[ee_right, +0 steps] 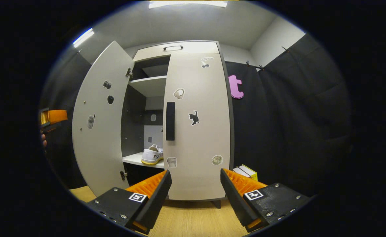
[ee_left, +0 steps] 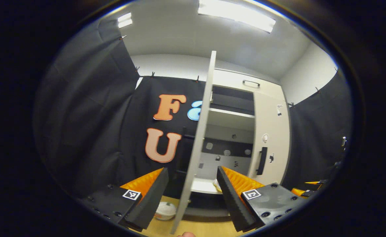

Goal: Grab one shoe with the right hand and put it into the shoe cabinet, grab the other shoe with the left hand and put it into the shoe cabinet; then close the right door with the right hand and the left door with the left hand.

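Your left tool (ee_left: 192, 187) is spread, straddling the open left door's (ee_left: 198, 138) edge, ready to push it. Right of that door, a white shoe (ee_right: 152, 154) sits on the cabinet shelf (ee_right: 132, 159). Your right tool (ee_right: 195, 189), spread and empty, faces the closed right door (ee_right: 196, 138).

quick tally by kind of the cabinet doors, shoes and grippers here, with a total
cabinet doors: 2, left door open, right door shut
white shoes: 1, white shoe on the shelf
hand-held grippers: 2, left, right
total: 5
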### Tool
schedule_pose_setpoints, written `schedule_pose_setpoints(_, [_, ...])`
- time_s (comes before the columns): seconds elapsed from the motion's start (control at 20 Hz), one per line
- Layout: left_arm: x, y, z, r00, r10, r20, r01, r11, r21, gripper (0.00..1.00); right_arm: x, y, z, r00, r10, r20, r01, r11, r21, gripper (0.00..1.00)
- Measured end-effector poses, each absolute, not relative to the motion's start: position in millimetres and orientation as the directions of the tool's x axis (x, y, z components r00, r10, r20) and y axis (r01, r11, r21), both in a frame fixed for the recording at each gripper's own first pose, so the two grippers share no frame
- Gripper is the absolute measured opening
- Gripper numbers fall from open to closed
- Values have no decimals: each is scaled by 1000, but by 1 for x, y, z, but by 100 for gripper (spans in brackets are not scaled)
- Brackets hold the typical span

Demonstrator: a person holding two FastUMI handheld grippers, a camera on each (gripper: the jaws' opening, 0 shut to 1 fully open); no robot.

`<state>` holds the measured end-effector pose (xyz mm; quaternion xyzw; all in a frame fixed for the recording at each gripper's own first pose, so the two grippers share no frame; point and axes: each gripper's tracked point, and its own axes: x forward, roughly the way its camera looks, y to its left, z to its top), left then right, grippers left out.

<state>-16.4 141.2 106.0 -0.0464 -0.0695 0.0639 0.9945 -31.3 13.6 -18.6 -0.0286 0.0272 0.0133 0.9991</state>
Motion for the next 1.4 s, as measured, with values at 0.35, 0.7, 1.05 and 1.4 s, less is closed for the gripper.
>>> schedule_pose_setpoints(0.35, [74,210,95,979,195,63,-192,980,-59,99,-34,16,-15,998,40,-52,-42,998,-41,92])
schedule_pose_setpoints(0.7, [86,211,98,975,206,88,-206,978,-17,95,-38,1,-13,999,-4,-54,2,999,-46,92])
schedule_pose_setpoints(1.05, [88,151,95,995,51,84,-49,998,-34,94,-40,-6,-6,999,-29,-40,27,999,-34,92])
schedule_pose_setpoints(1.4, [106,100,99,994,-37,107,49,993,-106,94,-54,-15,-1,997,-64,-39,62,997,-42,92])
